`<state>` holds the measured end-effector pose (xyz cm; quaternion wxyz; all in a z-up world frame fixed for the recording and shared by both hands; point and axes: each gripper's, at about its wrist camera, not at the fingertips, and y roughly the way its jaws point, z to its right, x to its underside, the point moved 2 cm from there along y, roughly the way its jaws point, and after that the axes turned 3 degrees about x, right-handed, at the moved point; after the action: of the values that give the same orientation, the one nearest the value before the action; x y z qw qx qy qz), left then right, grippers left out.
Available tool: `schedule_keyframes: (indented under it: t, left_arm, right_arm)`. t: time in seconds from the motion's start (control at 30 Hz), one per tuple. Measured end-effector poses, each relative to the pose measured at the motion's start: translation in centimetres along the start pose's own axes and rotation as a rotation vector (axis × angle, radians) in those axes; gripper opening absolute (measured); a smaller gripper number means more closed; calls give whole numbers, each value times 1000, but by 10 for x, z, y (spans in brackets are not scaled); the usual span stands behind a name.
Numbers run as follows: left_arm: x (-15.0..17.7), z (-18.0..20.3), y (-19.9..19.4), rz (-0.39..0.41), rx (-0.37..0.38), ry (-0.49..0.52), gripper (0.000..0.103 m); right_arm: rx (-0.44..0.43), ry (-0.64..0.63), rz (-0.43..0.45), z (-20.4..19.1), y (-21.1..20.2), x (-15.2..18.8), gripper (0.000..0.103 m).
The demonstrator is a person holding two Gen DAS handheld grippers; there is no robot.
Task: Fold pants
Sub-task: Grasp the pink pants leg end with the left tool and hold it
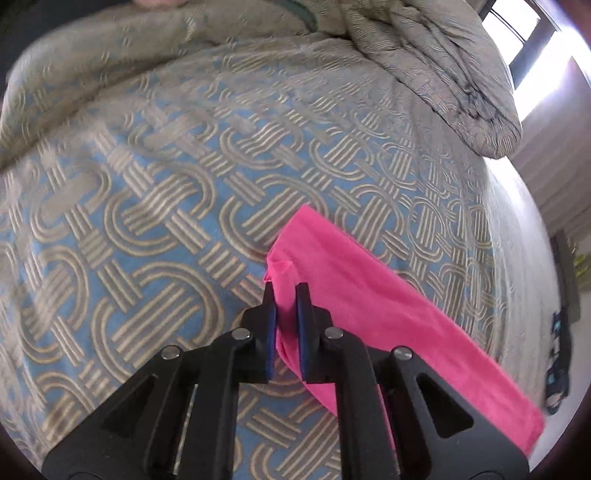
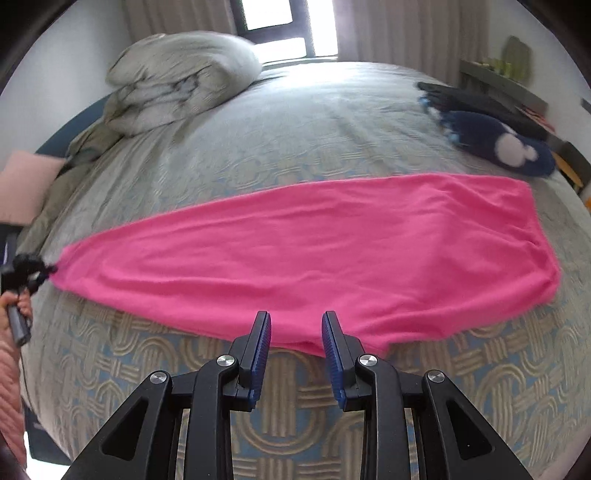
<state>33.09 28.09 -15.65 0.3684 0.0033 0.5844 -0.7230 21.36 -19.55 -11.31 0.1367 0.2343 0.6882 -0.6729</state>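
Observation:
Bright pink pants (image 2: 314, 251) lie stretched flat across the patterned bedspread (image 2: 295, 147), folded lengthwise, narrow end at the left and wide end at the right. My left gripper (image 1: 286, 291) is shut on the narrow end of the pants (image 1: 369, 302), with bunched fabric pinched between its blue pads. In the right wrist view the left gripper (image 2: 48, 271) shows small at the far left, gripping that tip, with a hand (image 2: 16, 310) on its handle. My right gripper (image 2: 295, 321) stands open over the near edge of the pants, its pads apart and pressing on nothing.
A folded grey duvet (image 2: 177, 81) sits at the bed's far left. A dark blue plush item (image 2: 498, 144) lies at the far right near the edge. A pink pillow (image 2: 22, 181) is at the left, and a window (image 2: 273, 14) lies beyond the bed.

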Motion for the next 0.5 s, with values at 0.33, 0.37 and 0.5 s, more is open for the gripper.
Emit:
schedule_keyframes:
  t: [0.33, 0.37, 0.5]
  left_arm:
    - [-34, -38, -16, 120, -196, -27, 2]
    - [-33, -48, -19, 100, -151, -58, 2]
    - [-20, -54, -26, 31, -58, -48, 18]
  right_arm:
    - [-163, -134, -12, -67, 11, -20, 29]
    - [-166, -137, -15, -67, 12, -19, 29]
    - [-154, -122, -38, -59, 20, -13, 29]
